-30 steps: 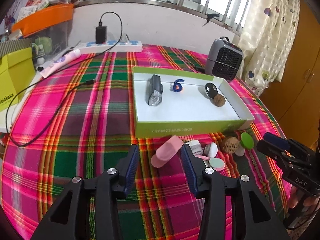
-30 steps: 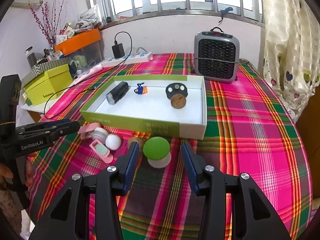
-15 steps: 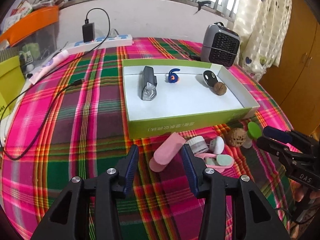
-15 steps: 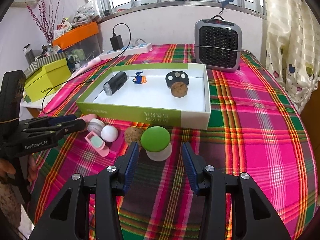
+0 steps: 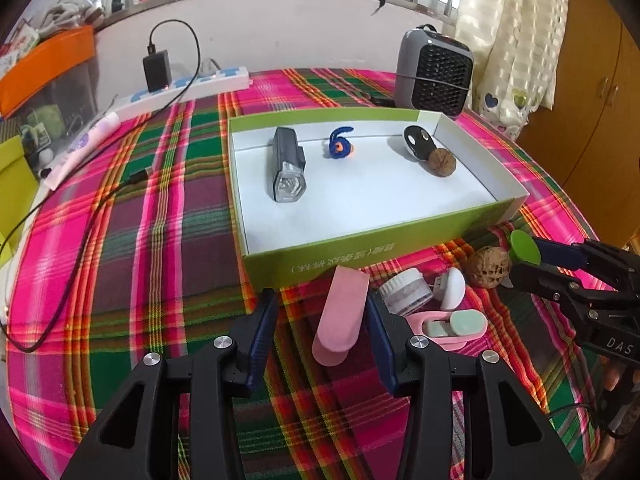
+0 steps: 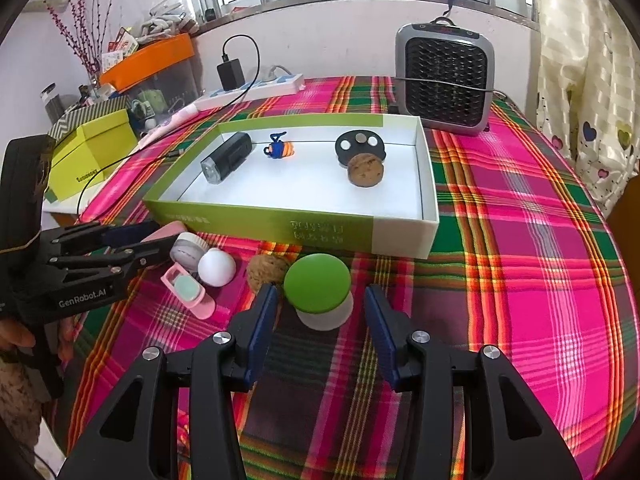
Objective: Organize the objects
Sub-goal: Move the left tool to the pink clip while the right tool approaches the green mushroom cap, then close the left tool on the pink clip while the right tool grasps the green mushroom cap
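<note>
1. Left gripper (image 5: 320, 320): wide open, straddling pink case (image 5: 340, 314); right pad close to the case, contact not clear; nothing clamped.
2. Pink case: flat on the plaid bench (image 5: 160, 240), just near of the green tray (image 5: 360, 248); long axis runs near-left to far-right, rounded end nearest the camera.
3. Right gripper (image 6: 320, 320): wide open, fingers either side of green-capped mushroom toy (image 6: 318, 283); gaps visible on both sides, holding nothing.
4. Mushroom toy: upright on white base, cap up, just near of the tray's front wall; walnut (image 6: 265, 272) touching or just left of it.
5. Further left on the bench: white ball (image 6: 216, 267), small jar (image 6: 186, 251), pink clip case (image 6: 188, 290), all clustered.
6. Inside tray: bike light (image 5: 289, 164) far left, long axis near-far, lens toward near wall; blue figure (image 5: 339, 144) centre; black disc (image 5: 416, 142) and second walnut (image 5: 442, 162) far right, touching.
7. Heater (image 6: 444, 76) beyond the tray, far right.
</note>
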{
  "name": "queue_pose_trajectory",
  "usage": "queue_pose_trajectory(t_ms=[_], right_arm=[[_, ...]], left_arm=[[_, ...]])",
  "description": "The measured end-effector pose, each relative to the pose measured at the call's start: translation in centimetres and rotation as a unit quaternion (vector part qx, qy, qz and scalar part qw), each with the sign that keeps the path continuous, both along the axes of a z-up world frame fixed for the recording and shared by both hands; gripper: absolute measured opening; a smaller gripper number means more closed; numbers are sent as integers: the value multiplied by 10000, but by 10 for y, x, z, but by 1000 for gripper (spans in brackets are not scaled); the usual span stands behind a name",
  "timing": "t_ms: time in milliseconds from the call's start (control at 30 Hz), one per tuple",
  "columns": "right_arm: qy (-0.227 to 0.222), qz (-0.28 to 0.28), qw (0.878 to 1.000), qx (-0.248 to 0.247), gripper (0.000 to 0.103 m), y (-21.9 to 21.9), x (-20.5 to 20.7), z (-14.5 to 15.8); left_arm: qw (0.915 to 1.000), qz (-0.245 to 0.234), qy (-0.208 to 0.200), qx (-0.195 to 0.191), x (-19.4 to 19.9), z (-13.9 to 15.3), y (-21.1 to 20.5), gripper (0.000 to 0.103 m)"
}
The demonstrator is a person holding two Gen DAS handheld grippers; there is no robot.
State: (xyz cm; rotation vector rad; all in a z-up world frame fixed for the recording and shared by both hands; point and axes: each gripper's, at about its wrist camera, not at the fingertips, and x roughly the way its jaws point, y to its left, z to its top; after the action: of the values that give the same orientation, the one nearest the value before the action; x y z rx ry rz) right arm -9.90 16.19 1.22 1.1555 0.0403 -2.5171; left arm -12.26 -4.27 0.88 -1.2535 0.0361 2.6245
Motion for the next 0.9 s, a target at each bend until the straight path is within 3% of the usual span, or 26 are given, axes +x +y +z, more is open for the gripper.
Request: queue_pose_trajectory(t_ms=[200, 433, 767, 900], right_arm=[[-49, -118, 9999, -43, 47, 4, -5, -2], [-51, -196, 9997, -111, 47, 5, -9, 0], [4, -127, 9998, -149, 47, 2, -13, -1], [-2, -117, 9996, -246, 47, 4, -14, -1]], left_arm=[[10000, 1, 8, 47, 0, -2, -1, 41], [9999, 79, -27, 98, -1, 0, -3, 32], [9995, 149, -2, -290, 3, -2, 3, 31], [9994, 228, 105, -242, 5, -3, 2, 31]])
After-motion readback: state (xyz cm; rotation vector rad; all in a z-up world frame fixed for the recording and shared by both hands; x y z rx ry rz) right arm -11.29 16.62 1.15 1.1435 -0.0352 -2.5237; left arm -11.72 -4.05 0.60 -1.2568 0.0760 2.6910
